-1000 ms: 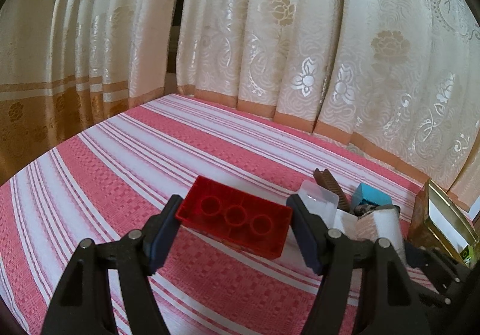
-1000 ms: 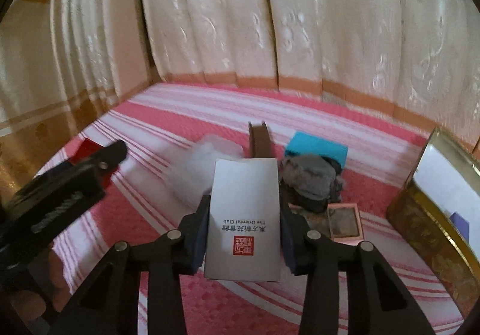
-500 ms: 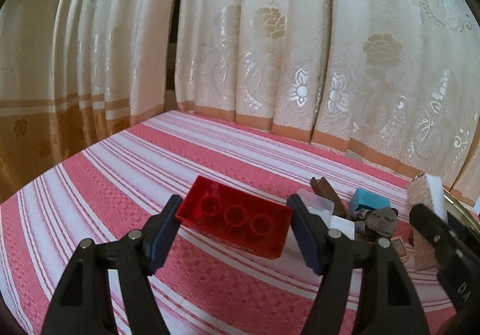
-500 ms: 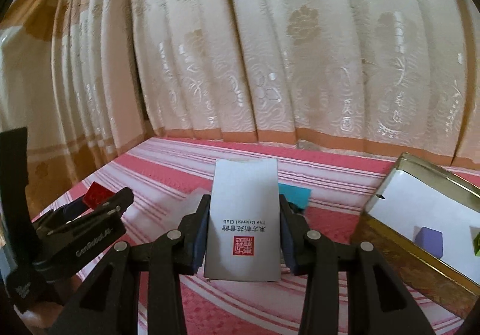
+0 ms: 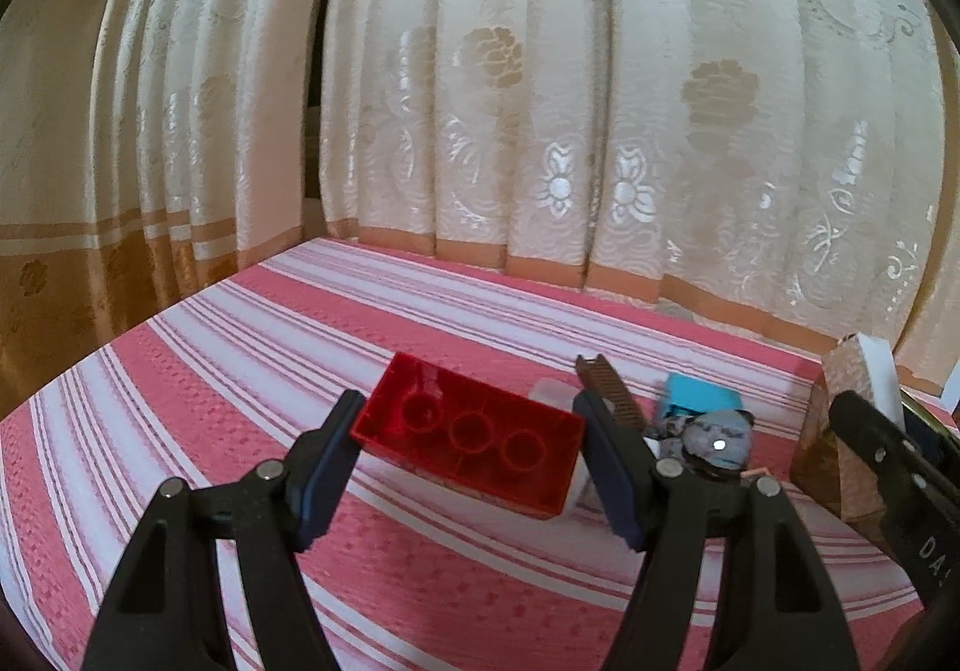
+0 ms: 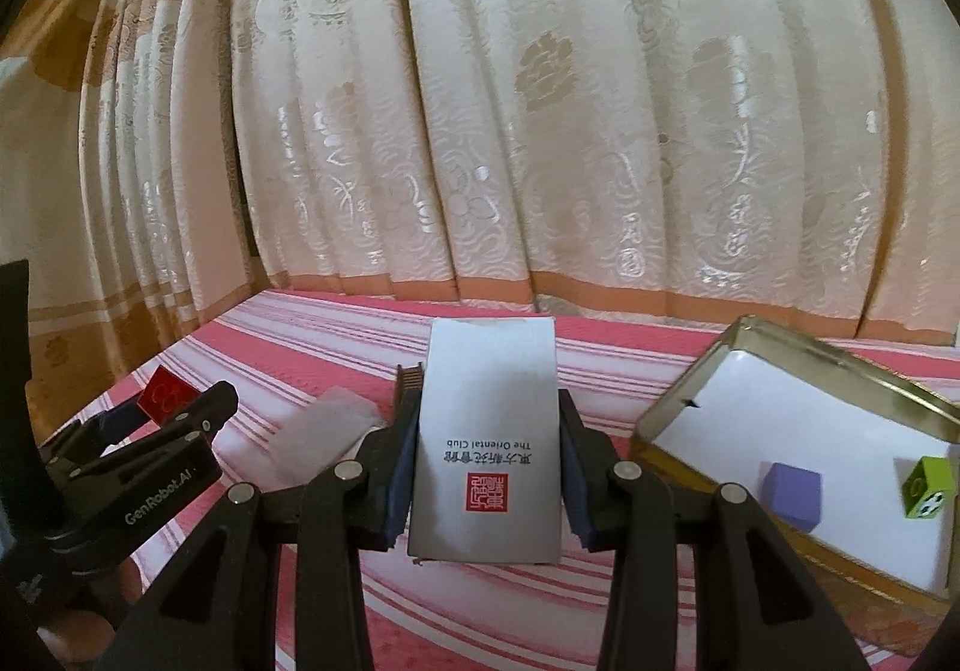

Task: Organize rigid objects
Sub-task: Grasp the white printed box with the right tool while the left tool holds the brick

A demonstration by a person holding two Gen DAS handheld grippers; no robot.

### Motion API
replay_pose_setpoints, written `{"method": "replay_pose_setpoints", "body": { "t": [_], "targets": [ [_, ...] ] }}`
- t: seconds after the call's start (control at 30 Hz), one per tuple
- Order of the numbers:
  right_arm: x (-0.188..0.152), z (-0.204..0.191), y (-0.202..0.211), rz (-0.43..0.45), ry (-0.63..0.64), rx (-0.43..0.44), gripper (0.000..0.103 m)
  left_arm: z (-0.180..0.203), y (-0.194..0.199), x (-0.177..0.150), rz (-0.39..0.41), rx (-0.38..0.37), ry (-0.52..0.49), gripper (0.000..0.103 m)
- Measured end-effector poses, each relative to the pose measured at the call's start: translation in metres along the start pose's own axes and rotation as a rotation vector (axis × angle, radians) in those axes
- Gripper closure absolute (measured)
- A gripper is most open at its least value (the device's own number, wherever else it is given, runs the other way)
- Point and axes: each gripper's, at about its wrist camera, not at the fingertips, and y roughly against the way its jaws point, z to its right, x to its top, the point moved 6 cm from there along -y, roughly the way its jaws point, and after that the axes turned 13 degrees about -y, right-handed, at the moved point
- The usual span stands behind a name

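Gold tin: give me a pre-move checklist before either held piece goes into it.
1. Right gripper clamped on the white box: ok.
2. Left gripper clamped on the red brick: ok.
3. Gold tin open: ok.
4. Free white floor in the tin beside the purple cube and green die: ok.
5. Whether the white box fits flat in that free space: cannot tell.
6. Grippers apart from each other: ok.
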Motion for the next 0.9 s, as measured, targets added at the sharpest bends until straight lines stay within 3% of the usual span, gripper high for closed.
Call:
{"method": "replay_pose_setpoints", "body": {
  "t": [0.9],
  "targets": [
    [0.021, 0.095, 0.037, 0.088, -0.047, -0.145, 0.059, 0.093, 0.023, 0.017, 0.045, -0.103, -0.076, 0.032]
  ]
}}
